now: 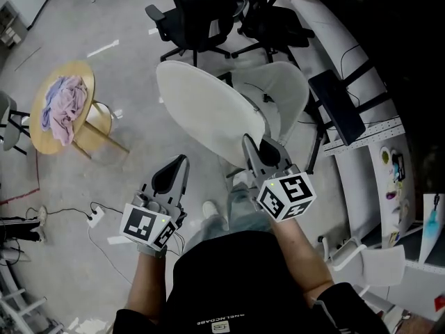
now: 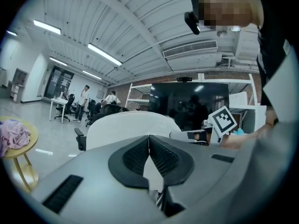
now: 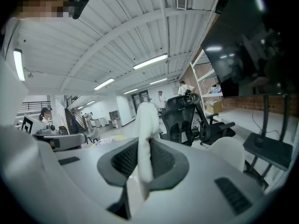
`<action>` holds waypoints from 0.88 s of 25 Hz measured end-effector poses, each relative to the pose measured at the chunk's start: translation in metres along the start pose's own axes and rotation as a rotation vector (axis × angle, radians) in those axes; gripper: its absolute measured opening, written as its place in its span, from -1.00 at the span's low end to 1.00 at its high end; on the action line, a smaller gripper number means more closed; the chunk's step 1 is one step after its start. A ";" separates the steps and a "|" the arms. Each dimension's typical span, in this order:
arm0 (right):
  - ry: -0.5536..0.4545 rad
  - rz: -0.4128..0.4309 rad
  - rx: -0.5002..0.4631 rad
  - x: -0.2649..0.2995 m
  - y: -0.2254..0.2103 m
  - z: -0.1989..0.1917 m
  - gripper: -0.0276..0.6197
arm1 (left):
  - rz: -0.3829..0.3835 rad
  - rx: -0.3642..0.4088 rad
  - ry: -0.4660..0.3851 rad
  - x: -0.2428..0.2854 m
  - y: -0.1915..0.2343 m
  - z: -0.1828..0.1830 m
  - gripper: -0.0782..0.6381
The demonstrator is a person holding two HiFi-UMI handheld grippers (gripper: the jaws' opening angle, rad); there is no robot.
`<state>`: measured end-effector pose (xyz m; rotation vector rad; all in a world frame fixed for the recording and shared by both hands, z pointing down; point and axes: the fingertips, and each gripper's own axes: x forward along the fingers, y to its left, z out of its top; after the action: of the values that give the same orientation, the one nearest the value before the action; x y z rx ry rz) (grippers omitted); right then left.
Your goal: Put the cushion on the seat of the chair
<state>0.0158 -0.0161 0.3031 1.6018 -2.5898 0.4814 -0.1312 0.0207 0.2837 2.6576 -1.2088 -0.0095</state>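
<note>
A large round white cushion (image 1: 208,113) hangs tilted in front of me, above a white shell chair (image 1: 288,89). My right gripper (image 1: 250,147) is shut on the cushion's near edge. In the right gripper view the cushion's edge (image 3: 145,120) stands upright between the pads, with the white chair (image 3: 229,155) low at the right. My left gripper (image 1: 182,161) is lower left of the cushion, apart from it, shut with nothing in it. In the left gripper view the pads (image 2: 140,155) meet, and the cushion (image 2: 126,127) shows beyond them.
A round wooden table (image 1: 87,75) carrying a pink cloth (image 1: 64,106) stands at the left. Black office chairs (image 1: 208,12) are behind the white chair. A curved white desk (image 1: 361,54) and a black panel (image 1: 337,106) are at the right. Cables and a power strip (image 1: 94,218) lie on the floor.
</note>
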 end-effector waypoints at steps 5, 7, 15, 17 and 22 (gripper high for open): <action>0.012 -0.015 0.030 0.008 -0.018 -0.008 -0.75 | 0.003 -0.001 0.025 0.015 0.000 -0.006 -0.75; 0.017 -0.019 0.043 0.011 -0.026 -0.011 -0.75 | 0.003 -0.007 0.040 0.023 0.000 -0.011 -0.75; 0.067 -0.055 0.087 0.020 -0.062 -0.040 -0.75 | -0.026 0.002 0.098 0.059 -0.006 -0.029 -0.75; 0.084 -0.064 0.080 0.023 -0.070 -0.048 -0.75 | -0.030 0.013 0.120 0.068 -0.005 -0.037 -0.75; 0.128 -0.092 0.110 0.031 -0.097 -0.072 -0.75 | -0.036 -0.009 0.172 0.091 -0.005 -0.059 -0.75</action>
<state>0.0794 -0.0616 0.4004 1.6544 -2.4238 0.7062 -0.0615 -0.0325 0.3479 2.6108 -1.1034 0.2029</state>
